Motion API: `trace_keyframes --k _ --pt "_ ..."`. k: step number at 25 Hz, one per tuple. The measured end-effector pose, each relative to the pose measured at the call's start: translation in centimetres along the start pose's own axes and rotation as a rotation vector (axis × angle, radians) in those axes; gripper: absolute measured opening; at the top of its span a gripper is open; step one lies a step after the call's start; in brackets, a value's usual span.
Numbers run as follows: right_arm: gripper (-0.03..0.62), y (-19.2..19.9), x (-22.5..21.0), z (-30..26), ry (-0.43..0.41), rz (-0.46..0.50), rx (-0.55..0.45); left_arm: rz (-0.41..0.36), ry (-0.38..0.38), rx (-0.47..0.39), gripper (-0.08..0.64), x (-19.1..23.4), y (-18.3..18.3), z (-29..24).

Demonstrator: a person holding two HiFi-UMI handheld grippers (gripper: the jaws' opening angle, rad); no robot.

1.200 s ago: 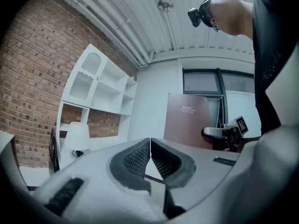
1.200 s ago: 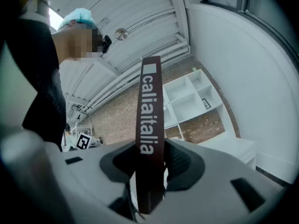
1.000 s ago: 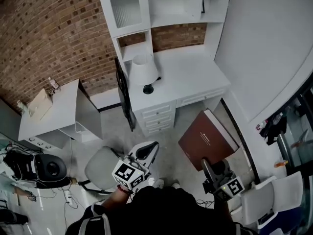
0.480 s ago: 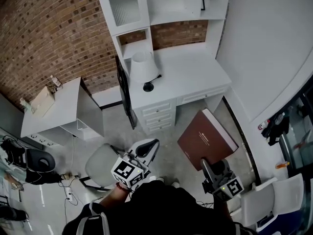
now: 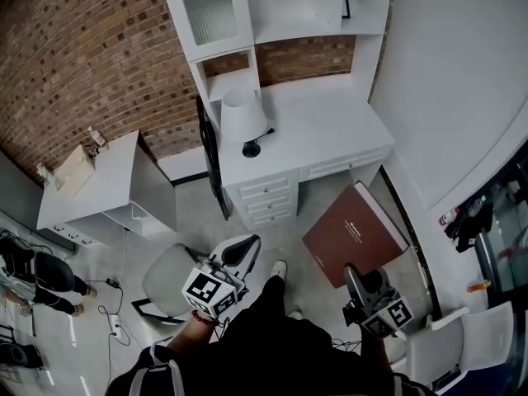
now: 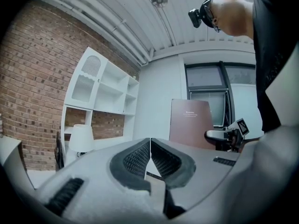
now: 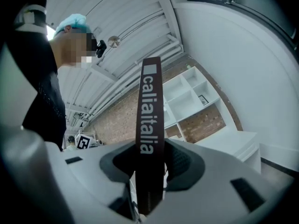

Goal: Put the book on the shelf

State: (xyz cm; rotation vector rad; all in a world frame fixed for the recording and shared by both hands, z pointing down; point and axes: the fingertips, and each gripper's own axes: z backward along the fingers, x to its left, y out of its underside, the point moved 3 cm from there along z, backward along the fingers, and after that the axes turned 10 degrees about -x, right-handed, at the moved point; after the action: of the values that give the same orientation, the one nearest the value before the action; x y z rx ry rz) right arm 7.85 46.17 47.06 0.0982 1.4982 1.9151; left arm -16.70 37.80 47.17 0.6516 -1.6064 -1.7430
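Note:
A large brown book [image 5: 355,235] with white print on its spine [image 7: 149,125] is held upright in my right gripper [image 5: 353,275], whose jaws are shut on its lower edge. It hangs over the floor in front of the white desk [image 5: 318,126]. The white shelf unit [image 5: 280,11] with open compartments stands on the desk against the brick wall, well beyond the book. My left gripper [image 5: 244,252] is shut with nothing in it, held low at the left, its pads [image 6: 150,158] touching. The book [image 6: 190,123] also shows in the left gripper view.
A white table lamp [image 5: 242,118] stands on the desk's left end. A black monitor [image 5: 208,157] leans at the desk's left side. A light chair [image 5: 169,279] is under my left hand. A low white cabinet [image 5: 103,190] stands at the left, with a person [image 5: 37,272] beyond it.
My right gripper has shifted the book slightly right and lower in the head view. The left gripper sank a little. A person has come into view at the far left.

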Motion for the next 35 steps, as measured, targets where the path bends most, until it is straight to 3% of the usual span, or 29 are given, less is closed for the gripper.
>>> trace_keyframes --k 7,14,21,26,35 --pt "0.150 0.0 -2.9 -3.9 0.030 0.002 -0.002 0.030 0.005 -0.022 0.020 4.1 0.5 -4.3" --pt "0.150 -1.0 -6.8 -11.2 0.054 -0.002 -0.028 0.058 -0.004 -0.050 0.020 10.2 0.8 -9.9" --pt "0.151 1.0 -10.6 -17.2 0.069 0.048 0.035 0.074 -0.023 -0.055 0.020 17.5 0.9 -13.7" --pt "0.150 1.5 -11.3 -21.1 0.088 0.055 0.009 0.072 -0.008 -0.055 0.020 21.4 1.0 -15.6" --pt "0.152 2.1 -12.7 -23.2 0.129 0.063 0.013 0.093 0.023 -0.059 0.020 23.4 1.5 -18.1"
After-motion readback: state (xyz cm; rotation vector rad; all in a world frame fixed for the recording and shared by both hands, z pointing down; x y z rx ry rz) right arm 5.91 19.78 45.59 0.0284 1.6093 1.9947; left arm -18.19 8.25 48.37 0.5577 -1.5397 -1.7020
